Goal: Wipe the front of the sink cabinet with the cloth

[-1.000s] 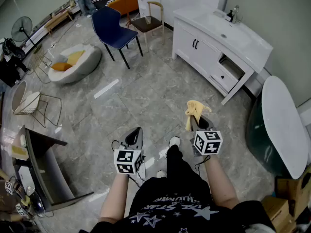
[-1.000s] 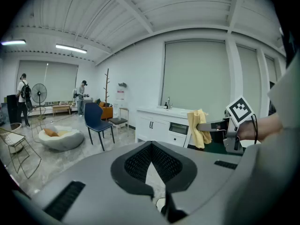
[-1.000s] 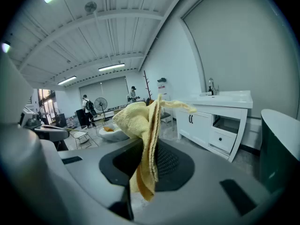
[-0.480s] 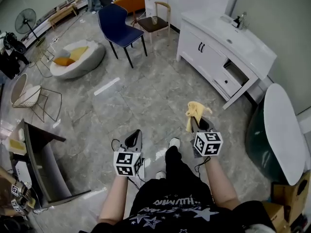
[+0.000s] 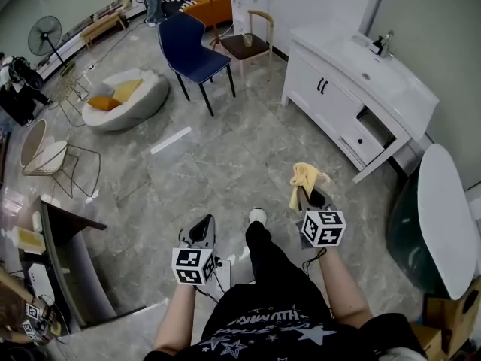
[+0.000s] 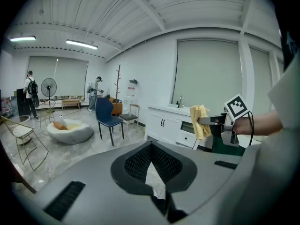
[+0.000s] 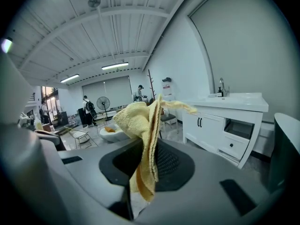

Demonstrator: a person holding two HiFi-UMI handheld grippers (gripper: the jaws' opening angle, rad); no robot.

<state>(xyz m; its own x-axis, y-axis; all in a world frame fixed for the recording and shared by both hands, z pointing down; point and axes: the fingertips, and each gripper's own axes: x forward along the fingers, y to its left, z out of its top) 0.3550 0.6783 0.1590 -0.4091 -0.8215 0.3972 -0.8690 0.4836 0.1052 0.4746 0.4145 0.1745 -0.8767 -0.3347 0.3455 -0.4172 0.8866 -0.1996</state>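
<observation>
A white sink cabinet (image 5: 353, 100) stands at the far right wall, with two dark door handles and a drawer pulled partly out; it also shows in the right gripper view (image 7: 225, 125) and small in the left gripper view (image 6: 171, 125). My right gripper (image 5: 307, 194) is shut on a yellow cloth (image 5: 303, 179), which hangs from its jaws (image 7: 143, 144), well short of the cabinet. My left gripper (image 5: 201, 228) is shut with nothing in it, low at the left over the floor.
A blue chair (image 5: 192, 47) and a wooden chair (image 5: 248, 40) stand left of the cabinet. A white-topped dark green tub (image 5: 440, 216) sits at the right. A pouf (image 5: 124, 96), a wire chair (image 5: 52, 160) and a fan (image 5: 45, 36) are at the left.
The view has shifted: the cabinet and chairs sit slightly lower and farther right in frame. Both grippers keep their pose, the cloth still held.
</observation>
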